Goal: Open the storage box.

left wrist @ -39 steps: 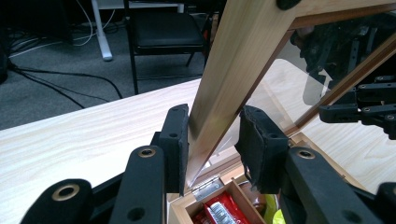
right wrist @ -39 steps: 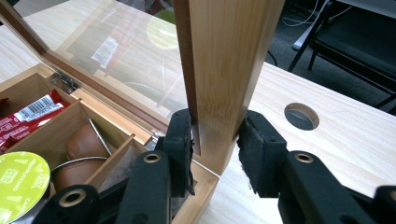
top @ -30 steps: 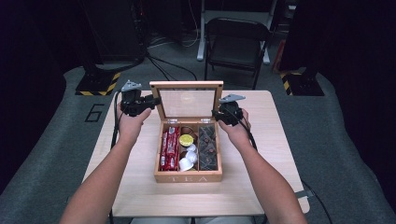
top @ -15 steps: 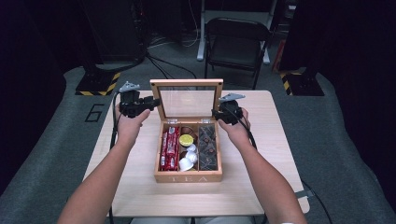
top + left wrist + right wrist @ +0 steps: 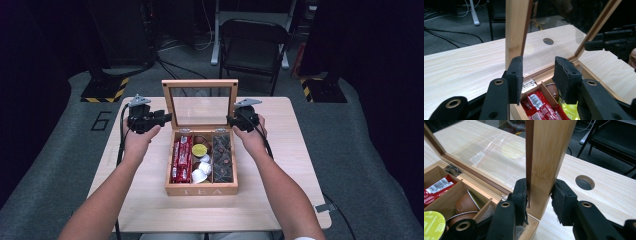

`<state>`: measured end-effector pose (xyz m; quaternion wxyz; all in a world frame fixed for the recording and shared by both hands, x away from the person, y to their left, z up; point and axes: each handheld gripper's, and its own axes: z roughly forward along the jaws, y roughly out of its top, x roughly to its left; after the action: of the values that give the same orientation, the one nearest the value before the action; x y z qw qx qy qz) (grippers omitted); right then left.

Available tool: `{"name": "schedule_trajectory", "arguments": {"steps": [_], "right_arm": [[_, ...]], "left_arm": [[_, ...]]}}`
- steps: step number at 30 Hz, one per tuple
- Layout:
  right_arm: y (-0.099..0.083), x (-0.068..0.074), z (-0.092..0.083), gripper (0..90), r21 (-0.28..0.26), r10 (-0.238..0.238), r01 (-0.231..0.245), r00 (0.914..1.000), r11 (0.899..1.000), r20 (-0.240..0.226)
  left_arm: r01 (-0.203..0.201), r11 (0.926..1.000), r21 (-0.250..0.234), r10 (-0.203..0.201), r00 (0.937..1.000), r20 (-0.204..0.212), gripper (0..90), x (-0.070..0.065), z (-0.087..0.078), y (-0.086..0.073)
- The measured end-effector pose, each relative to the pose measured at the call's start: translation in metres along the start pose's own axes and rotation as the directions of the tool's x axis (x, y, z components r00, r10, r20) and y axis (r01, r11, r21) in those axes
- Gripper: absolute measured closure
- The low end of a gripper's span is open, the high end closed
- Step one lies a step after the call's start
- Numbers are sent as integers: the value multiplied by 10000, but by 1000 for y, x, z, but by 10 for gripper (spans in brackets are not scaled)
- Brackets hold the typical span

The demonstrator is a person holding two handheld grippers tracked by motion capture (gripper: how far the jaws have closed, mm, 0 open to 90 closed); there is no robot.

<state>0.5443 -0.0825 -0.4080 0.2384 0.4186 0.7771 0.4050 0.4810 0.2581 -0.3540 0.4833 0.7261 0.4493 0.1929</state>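
Note:
A wooden tea box [image 5: 201, 190] stands mid-table with its glass lid [image 5: 200, 84] raised nearly upright. Inside are red packets [image 5: 182, 157], a yellow-topped capsule [image 5: 199, 149], white capsules [image 5: 201, 170] and dark packets [image 5: 222, 157]. My right gripper [image 5: 231, 120] is shut on the lid's right side rail [image 5: 546, 150], one jaw on each face of it [image 5: 540, 185]. My left gripper [image 5: 167, 119] stands open at the lid's left rail [image 5: 516, 27]. That rail rises just beyond its left jaw, and the gap between its jaws [image 5: 537, 62] holds nothing. The other gripper [image 5: 609, 42] shows across the glass.
The light wooden table [image 5: 300, 150] has bare room on both sides and in front of the box. A round cable hole [image 5: 585, 182] lies behind the lid. A black folding chair [image 5: 255, 45] stands beyond the far edge, with cables on the floor.
The lid has swung a little further up and back, with its top edge now higher. Both hands have stayed at its side rails.

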Motion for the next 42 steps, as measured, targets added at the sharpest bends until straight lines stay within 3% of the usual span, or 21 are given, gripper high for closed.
{"name": "schedule_trajectory", "arguments": {"steps": [8,15,39,42], "right_arm": [[3,-4,5,649,94,354,-354,9994,9993,-59],[5,-5,10,645,174,618,-618,9981,9979,25],[10,-11,20,638,416,1271,-1274,9918,9910,93],[9,-12,20,551,430,1552,-1556,9878,9869,132]], "left_arm": [[173,9998,-31,-172,9995,255,592,-3,-6,-9],[84,10000,13,-84,9998,178,590,-6,-12,-17],[256,9994,227,-268,9982,537,582,-7,-13,-31],[285,9994,179,-294,9982,529,581,-7,-13,-31]]}}
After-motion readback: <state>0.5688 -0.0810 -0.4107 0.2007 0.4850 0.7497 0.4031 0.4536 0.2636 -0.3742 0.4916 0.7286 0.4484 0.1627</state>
